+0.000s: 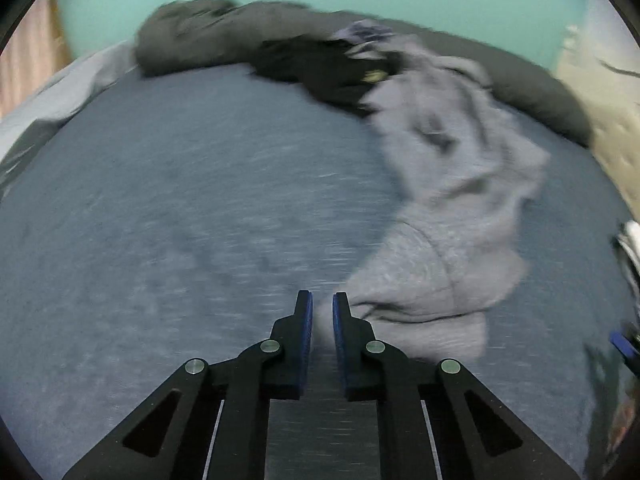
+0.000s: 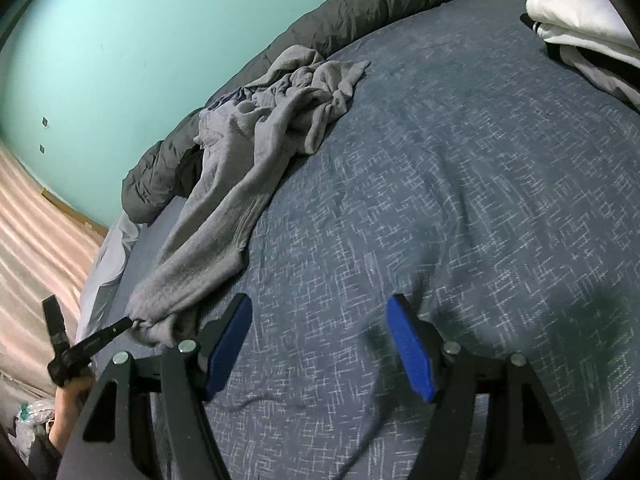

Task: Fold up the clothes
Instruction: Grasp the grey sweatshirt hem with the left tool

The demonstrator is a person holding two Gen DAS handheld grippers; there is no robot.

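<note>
**Grey garment: one end pinched, rest crumpled on the bed**

Left gripper (image 1: 322, 308): jaws nearly closed, narrow gap. The right wrist view shows its tips clenched on a bunched end of the grey garment (image 2: 240, 152), lower left of that frame. In the left wrist view that end (image 1: 420, 280) lies at the pads, lower centre; the view is motion-blurred.

Right gripper (image 2: 320, 344): jaws spread wide, released, holding nothing, over bare blue bedspread (image 2: 440, 200) at lower centre.

Garment: runs from the pinched end up to a crumpled heap at upper centre of the right wrist view, against the dark duvet (image 2: 360, 4).

Other items: black garment (image 1: 320, 68), upper centre of the left view, touching the grey one. White folded stack (image 2: 580, 20), upper right of the right view, well apart.

Count: grippers, two; grey garments, one; black garments, one; folded stacks, one.

Risks, as judged:
- Small pinch on bunched cloth; a pull may slip it free.
- Dragging may carry the black garment along, since they touch.
- One-ended pull leaves the heap twisted; the right gripper is free for a second hold.
</note>
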